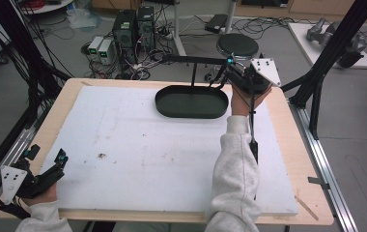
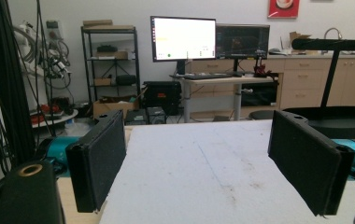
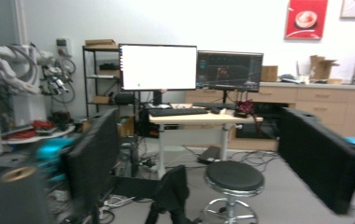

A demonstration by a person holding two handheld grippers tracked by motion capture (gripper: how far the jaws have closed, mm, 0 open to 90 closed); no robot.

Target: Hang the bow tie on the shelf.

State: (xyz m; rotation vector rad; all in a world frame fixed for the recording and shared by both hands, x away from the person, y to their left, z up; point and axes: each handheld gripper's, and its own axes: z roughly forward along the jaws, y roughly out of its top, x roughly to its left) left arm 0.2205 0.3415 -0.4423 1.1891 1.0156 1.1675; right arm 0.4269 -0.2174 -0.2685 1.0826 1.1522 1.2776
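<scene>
Two grippers: left gripper point(image 1: 62, 158) lower left, right gripper point(image 1: 226, 72) upper right; our jaws open, empty.
Tray point(image 1: 191, 102): upper centre; looks stiff, light; we'd pinch its rim.

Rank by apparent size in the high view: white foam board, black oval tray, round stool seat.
1. white foam board, by far the largest
2. black oval tray
3. round stool seat, smallest, though it sits farther from the camera, which shrinks it

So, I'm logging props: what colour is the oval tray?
Black oval tray, clearest in the high view.
</scene>
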